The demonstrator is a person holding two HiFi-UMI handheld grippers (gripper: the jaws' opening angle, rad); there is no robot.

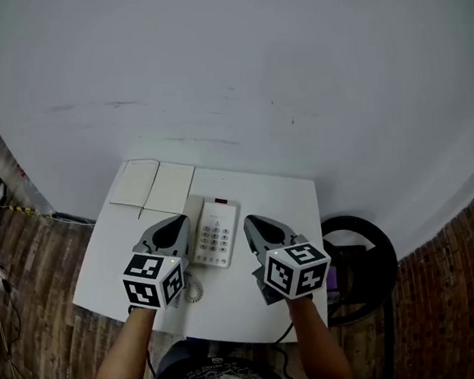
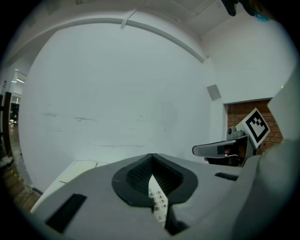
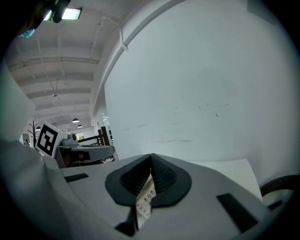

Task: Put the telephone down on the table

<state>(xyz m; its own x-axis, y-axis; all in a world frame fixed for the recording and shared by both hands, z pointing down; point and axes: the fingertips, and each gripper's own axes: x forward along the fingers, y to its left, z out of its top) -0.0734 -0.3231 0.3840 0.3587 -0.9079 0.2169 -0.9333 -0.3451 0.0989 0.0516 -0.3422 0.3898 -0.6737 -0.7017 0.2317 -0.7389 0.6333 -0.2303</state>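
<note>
A small white desk point(image 1: 291, 200) stands close against a broad, pale wall point(image 1: 226, 62) that carries a few faint scuffs and streaks. The floor point(image 1: 29, 269) around it is brown with a brick-like pattern, and a thin cable trails across it at the left. The telephone point(image 1: 216, 234), a light-coloured set with its keypad facing up, lies flat near the middle of the desk. What looks like a coiled cord point(image 1: 194, 289) rests by its near corner. Behind the telephone, toward the desk's far left corner, lie two cream sheets point(image 1: 153, 186) side by side, like an open booklet. A black round-framed object point(image 1: 366, 247) sits on the floor just off the desk's right side; I cannot tell what it is. The person holds both tools over the desk's near half, one on each side of the telephone and apart from it. The left gripper point(image 1: 177, 224) has its jaws closed tip to tip with nothing pinched between them, and only the keypad shows through the slit below the pads. The right gripper point(image 1: 250, 223) is the same, jaws pressed together and empty, with the keys glimpsed beneath. From the right gripper view the room opens out to the left, with ceiling beams and strip lights point(image 3: 70, 14). From the left gripper view a patch of brick wall point(image 2: 243, 112) shows at the right.
</note>
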